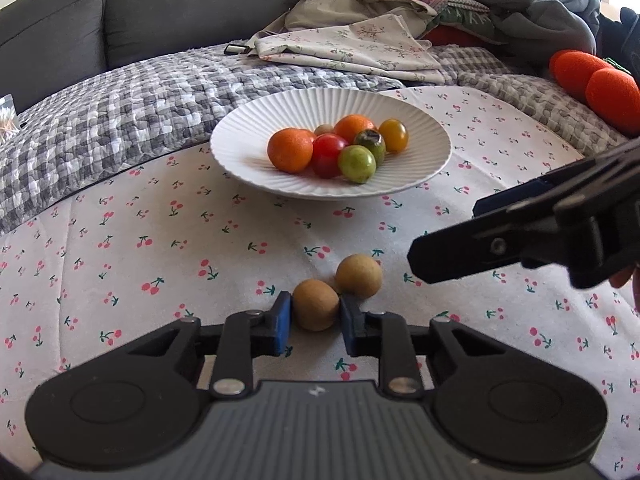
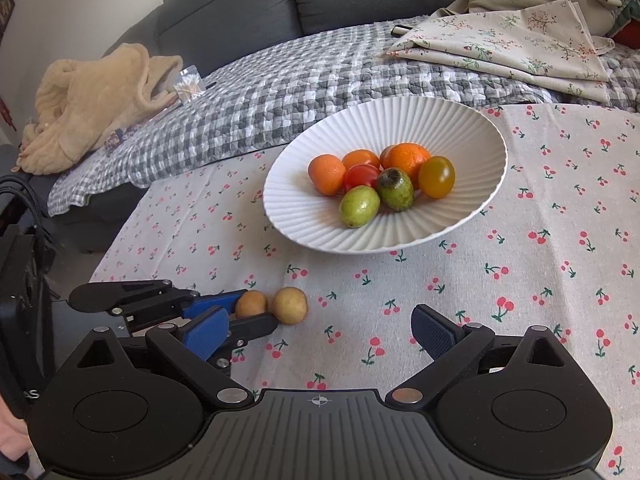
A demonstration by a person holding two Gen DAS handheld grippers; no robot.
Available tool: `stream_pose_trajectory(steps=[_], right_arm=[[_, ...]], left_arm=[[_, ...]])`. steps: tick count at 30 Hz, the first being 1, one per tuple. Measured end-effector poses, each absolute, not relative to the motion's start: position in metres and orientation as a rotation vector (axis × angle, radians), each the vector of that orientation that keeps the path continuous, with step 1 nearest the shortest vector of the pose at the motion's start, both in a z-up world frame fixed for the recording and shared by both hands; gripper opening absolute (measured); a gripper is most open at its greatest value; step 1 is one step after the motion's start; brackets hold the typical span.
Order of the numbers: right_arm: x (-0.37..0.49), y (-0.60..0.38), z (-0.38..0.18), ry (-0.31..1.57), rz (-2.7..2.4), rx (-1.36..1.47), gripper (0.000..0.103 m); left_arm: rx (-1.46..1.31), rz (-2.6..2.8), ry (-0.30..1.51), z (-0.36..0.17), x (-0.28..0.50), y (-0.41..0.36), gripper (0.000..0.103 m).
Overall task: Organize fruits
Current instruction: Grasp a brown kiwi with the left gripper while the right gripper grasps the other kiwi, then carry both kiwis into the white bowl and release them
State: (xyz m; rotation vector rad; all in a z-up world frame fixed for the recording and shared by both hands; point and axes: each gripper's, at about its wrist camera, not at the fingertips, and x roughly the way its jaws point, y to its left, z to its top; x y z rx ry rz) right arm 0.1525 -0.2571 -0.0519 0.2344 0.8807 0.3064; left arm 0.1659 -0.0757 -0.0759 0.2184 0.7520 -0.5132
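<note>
Most fruit already sits in the white plate (image 1: 248, 160), well ahead of both claws. The left claw (image 1: 316, 314) is clamped on one brown fruit (image 1: 315, 305); its twin (image 1: 358, 276) lies just beyond, touching it. The right claw (image 2: 320, 330) gapes empty.

1. One white plate (image 2: 472, 128).
2. Two brown fruits on the cloth: one (image 1: 316, 310) and another (image 1: 359, 276).
3. Three oranges in the plate, like this one (image 2: 327, 174).
4. Two green fruits (image 2: 359, 205) (image 2: 397, 189).
5. One red tomato (image 2: 361, 176).
6. One yellow tomato (image 2: 437, 176).
7. Two grippers: the left gripper (image 1: 315, 322) and the right gripper (image 2: 320, 334).
</note>
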Motion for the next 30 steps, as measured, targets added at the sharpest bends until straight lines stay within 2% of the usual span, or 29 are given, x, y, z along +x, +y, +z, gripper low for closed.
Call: stream_pose_trajectory(steps=[7,13,15,19,30], right_arm=[[0.164,-0.237,-0.069,0.862,0.322,0.198,0.097],[0.170,-0.216,-0.082,0.859,0.331,0.146,0.091],[0.170,-0.210,-0.084,0.845,0.330,0.116,0.086],[0.168,-0.198,-0.085,0.820,0.318,0.065,0.061],[0.162,-0.188,-0.086,0.800,0.288,0.009,0.030]], left_arm=[[0.158,-0.448,0.753,-0.067,0.176,-0.040,0.024],[0.104,-0.377,0.765,-0.063,0.189,-0.009,0.024],[0.098,-0.364,0.771,-0.064,0.191,-0.002,0.024],[0.085,-0.351,0.772,-0.064,0.193,0.007,0.024],[0.088,-0.359,0.761,-0.060,0.193,0.005,0.024]])
